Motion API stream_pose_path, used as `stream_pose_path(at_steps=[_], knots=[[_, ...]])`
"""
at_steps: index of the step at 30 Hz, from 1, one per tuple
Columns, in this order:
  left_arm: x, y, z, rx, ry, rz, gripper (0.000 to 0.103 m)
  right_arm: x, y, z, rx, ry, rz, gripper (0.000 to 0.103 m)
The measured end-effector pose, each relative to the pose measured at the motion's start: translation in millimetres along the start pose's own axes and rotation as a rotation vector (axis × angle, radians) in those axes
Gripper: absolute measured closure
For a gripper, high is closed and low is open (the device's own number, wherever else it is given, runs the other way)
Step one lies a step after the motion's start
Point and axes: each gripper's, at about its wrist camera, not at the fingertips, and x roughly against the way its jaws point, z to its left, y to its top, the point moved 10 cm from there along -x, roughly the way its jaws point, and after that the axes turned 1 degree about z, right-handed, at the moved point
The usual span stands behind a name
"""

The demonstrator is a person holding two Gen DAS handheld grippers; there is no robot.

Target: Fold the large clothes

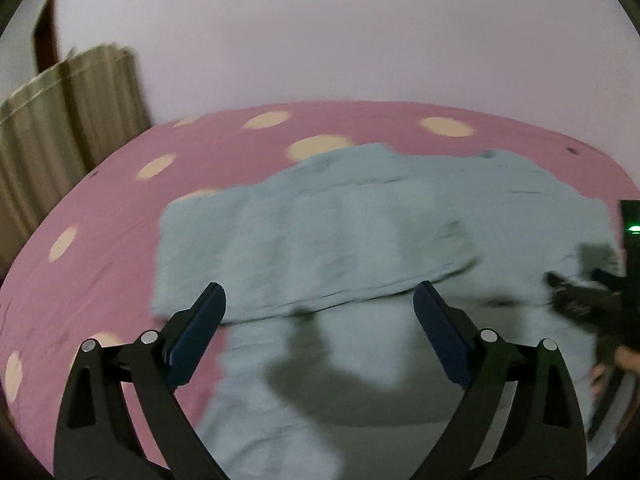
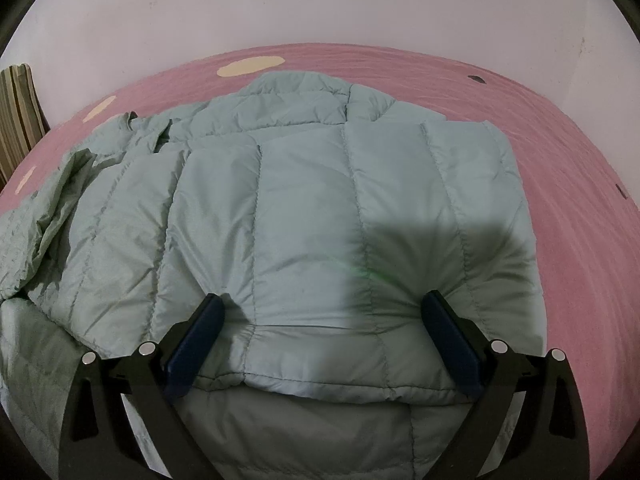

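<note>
Pale green quilted puffer jacket [image 2: 304, 208] lies spread on a bed w/ a pink sheet [image 2: 568, 184] dotted in cream spots, plain wall behind. In the right wrist view the right gripper [image 2: 324, 312] has its jaws spread wide, both blue pads [image 2: 196, 344] pressed down into the padded fabric near a folded-over hem edge, dimpling it; nothing pinched between them. Jacket's collar points toward the wall, a loose crumpled part trails off to the left. Left wrist view is motion-blurred: left gripper [image 1: 320, 304] jaws wide apart, hovering above the jacket [image 1: 360, 232] near a folded edge, not clearly touching, nothing between the pads. The other gripper and a bit of a hand [image 1: 624, 360] show at that view's right edge. Striped beige curtain [image 1: 60, 128] at left.
</note>
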Motion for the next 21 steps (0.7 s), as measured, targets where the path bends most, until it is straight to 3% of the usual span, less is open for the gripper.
stream_pose_path(at_steps=[7,10,16,21], knots=[[2,-16,92,0.149,0.098,0.018,0.008,8,3,2,-0.007,-0.004,-0.011,0.005],[1,-19,118,0.182,0.131,0.017,0.008,26,9,6,-0.033,0.002,-0.062,0.005],[-8,-21,151,0.231,0.163,0.023,0.008,66,33,78,0.026,0.135,-0.154,0.005],[-16,-19,162,0.241,0.174,0.023,0.008,51,45,143,0.091,0.226,-0.102,0.005]])
